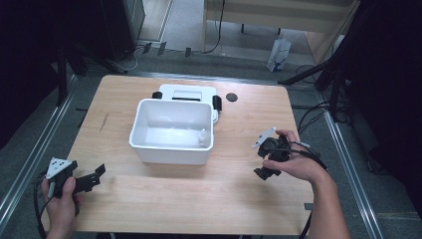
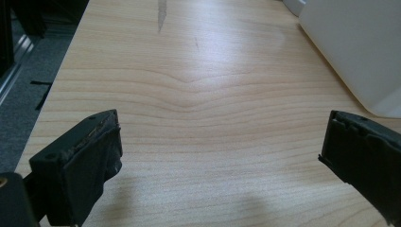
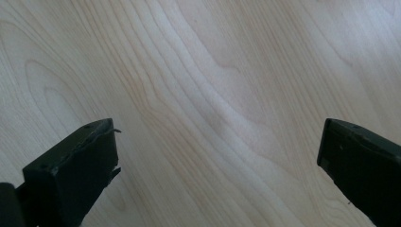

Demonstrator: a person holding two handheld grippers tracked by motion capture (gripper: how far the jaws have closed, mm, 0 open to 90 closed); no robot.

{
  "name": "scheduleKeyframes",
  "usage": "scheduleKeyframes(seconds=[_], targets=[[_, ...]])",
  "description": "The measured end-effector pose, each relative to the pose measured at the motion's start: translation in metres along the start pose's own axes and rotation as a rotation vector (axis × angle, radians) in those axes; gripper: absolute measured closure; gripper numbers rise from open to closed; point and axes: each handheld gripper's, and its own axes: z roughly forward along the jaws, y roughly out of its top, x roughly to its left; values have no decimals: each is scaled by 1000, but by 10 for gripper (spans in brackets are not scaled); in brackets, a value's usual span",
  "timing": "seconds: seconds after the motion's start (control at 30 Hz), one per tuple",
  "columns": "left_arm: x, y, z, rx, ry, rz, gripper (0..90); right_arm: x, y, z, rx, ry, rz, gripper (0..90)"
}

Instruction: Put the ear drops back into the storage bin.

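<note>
White bin (image 1: 171, 130) rectangular, open-topped (small bottle (image 1: 203, 137) inside); both tongs (image 2: 222, 151) (image 3: 220, 151) spread, nothing held.

From my station I can't read a single word, number or brand anywhere. The white tub (image 1: 171, 130) shows plain walls with no label on them, and the small white bottle (image 1: 203, 137) standing inside it is too small for me to tell whether it carries print. The white device (image 1: 189, 92) behind the tub has a blank top as far as I can make out. The white paper bag (image 1: 278, 54) on the floor beyond the table (image 1: 149, 199) has faint blue marks, but they are too blurred to read. The wood in both gripper views bears only grain, no writing
</note>
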Motion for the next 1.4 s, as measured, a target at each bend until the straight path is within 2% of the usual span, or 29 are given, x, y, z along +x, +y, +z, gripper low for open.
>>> scheduleKeyframes(seconds=[0.2, 0.4, 0.67, 0.87, 1.13, 1.23, 1.4], targets=[[0, 0, 0, -2, 0, 0, 3, 3, -23, 4, -45, -16, 55, 0], [0, 0, 0, 0, 0, 1, 3, 7, -44, 8, -136, -35, 124, 0], [-1, 0, 0, -5, 3, 2, 3, 15, -75, 15, -213, -62, 201, 0], [-1, 0, 0, -6, 4, 6, 3, 24, -100, 22, -290, -86, 276, 0], [-1, 0, 0, -7, 5, 6, 3, 36, -131, 25, -406, -79, 396, 0], [-1, 0, 0, -6, 5, 7, 3, 41, -141, 26, -449, -90, 425, 0], [-1, 0, 0, -7, 4, 0, 3, 47, -157, 26, -541, -93, 505, 0]])
